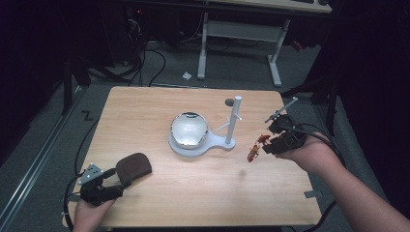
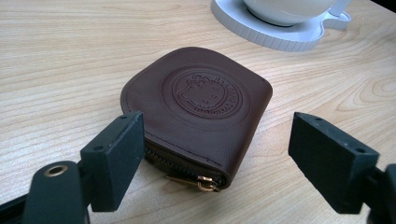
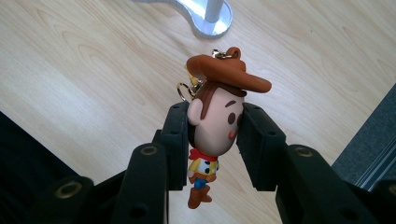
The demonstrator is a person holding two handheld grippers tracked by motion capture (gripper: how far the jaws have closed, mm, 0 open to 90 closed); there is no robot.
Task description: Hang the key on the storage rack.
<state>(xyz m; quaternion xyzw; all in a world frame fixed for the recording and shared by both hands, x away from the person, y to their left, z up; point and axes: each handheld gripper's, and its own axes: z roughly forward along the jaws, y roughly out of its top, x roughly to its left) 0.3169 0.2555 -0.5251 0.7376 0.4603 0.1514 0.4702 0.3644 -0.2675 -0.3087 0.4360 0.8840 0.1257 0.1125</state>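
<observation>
while clamped at table edge, cowboy keychain, right gripper

Lab or workshop: wooden table under dark surround, cable tangle on grey floor, white desk frame behind

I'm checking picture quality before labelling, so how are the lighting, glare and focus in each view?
High view: dim, dark surroundings, glare on the white bowl. Left gripper view: bright and even, brown pouch sharp, nearest parts of the jaws slightly soft. Right gripper view: cowboy keychain figure crisp, white stand base behind it a little blurred.
</observation>
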